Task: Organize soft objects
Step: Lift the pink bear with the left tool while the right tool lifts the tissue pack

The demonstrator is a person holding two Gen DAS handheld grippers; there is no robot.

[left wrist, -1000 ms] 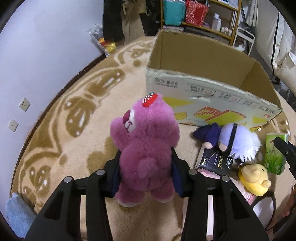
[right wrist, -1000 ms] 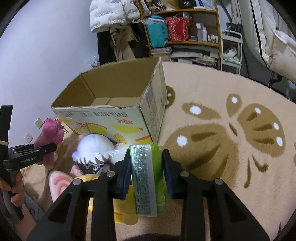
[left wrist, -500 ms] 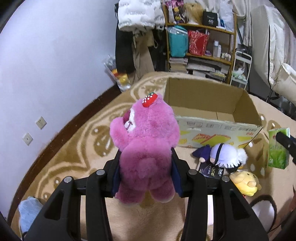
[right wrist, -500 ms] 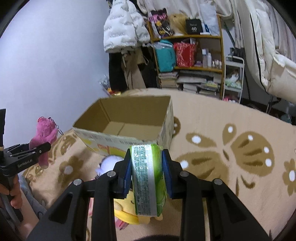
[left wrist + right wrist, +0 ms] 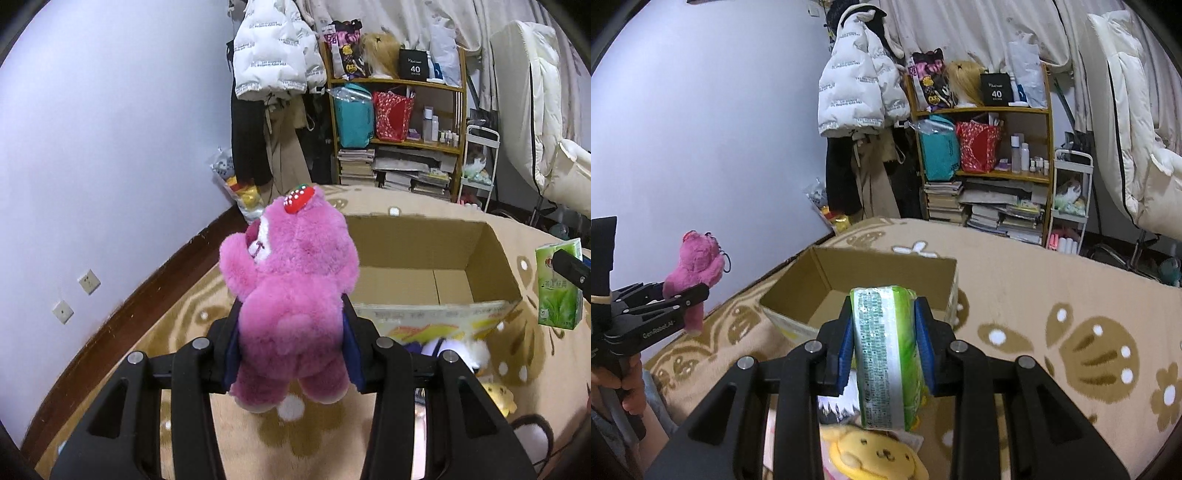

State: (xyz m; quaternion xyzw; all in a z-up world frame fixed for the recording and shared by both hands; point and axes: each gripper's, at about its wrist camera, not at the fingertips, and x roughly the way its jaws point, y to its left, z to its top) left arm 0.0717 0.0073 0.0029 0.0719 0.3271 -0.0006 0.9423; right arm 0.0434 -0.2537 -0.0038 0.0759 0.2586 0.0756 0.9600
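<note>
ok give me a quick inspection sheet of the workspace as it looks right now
Surface: beige carpet with a brown floral pattern.
Job's things: pink plush bear and green tissue pack, both held above the carpet; open cardboard box, nothing seen inside; yellow plush and white-haired doll lie on the carpet in front of it.
Clutter: nothing else seen near the box.
Grippers: left gripper shut on the bear; right gripper shut on the tissue pack.
Cables: nothing seen.
Surroundings: lilac wall, packed wooden shelf, white puffer jacket hanging, pale bedding on the right.
</note>
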